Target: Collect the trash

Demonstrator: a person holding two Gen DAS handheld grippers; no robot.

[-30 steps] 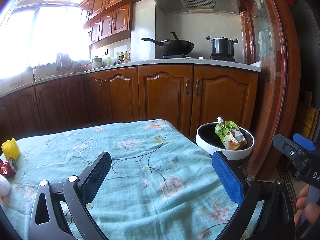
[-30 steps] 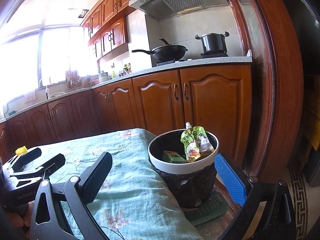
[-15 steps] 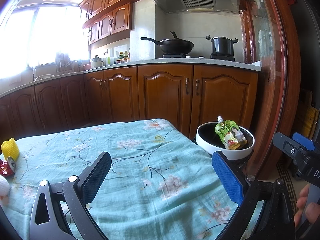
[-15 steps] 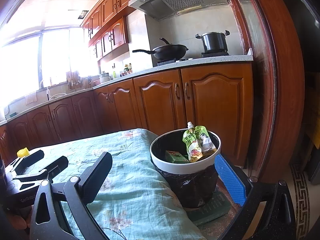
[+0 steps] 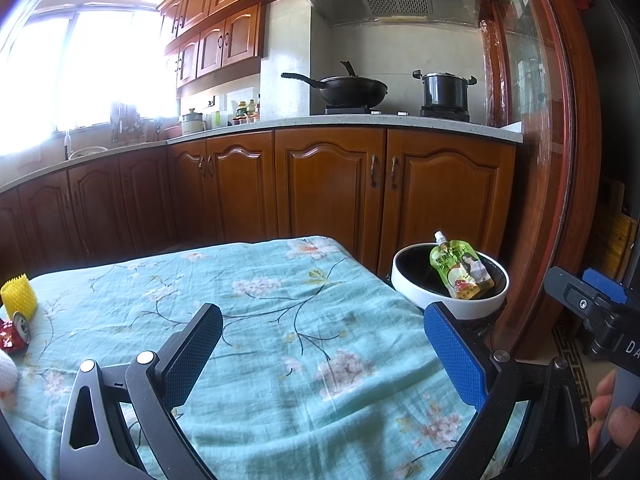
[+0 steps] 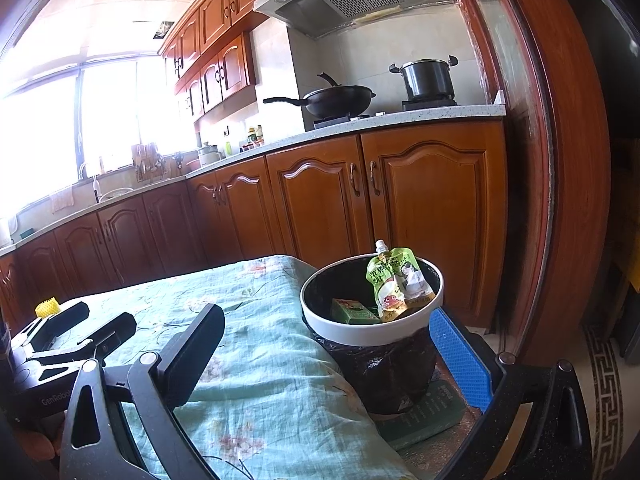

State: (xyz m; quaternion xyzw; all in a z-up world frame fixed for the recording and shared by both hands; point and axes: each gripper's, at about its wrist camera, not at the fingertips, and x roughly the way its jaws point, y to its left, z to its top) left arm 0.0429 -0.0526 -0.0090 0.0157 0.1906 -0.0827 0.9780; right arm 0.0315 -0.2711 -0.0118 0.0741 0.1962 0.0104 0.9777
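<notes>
A white-rimmed trash bin [image 6: 372,330] lined with a black bag stands just past the table's right end. Inside it leans a green drink pouch [image 6: 396,280] beside a small green carton [image 6: 354,312]. The bin's rim [image 5: 408,294] and the pouch [image 5: 460,270] also show in the left wrist view. At the table's far left lie a yellow foam net [image 5: 18,296], a crushed red can [image 5: 14,334] and a white wad [image 5: 6,368]. My left gripper [image 5: 324,354] hovers open over the cloth with nothing in it. My right gripper [image 6: 324,354] is open too, near the bin.
The table wears a teal floral cloth [image 5: 260,320]. Wooden kitchen cabinets [image 5: 332,184] run behind it, with a wok [image 5: 348,90] and a pot [image 5: 444,88] on the stove. A wooden door frame [image 5: 560,184] rises at the right. A green book [image 6: 428,412] lies under the bin.
The right wrist view has drifted slightly, so the bin sits a touch further right. The left gripper has barely moved. Both stay open.
</notes>
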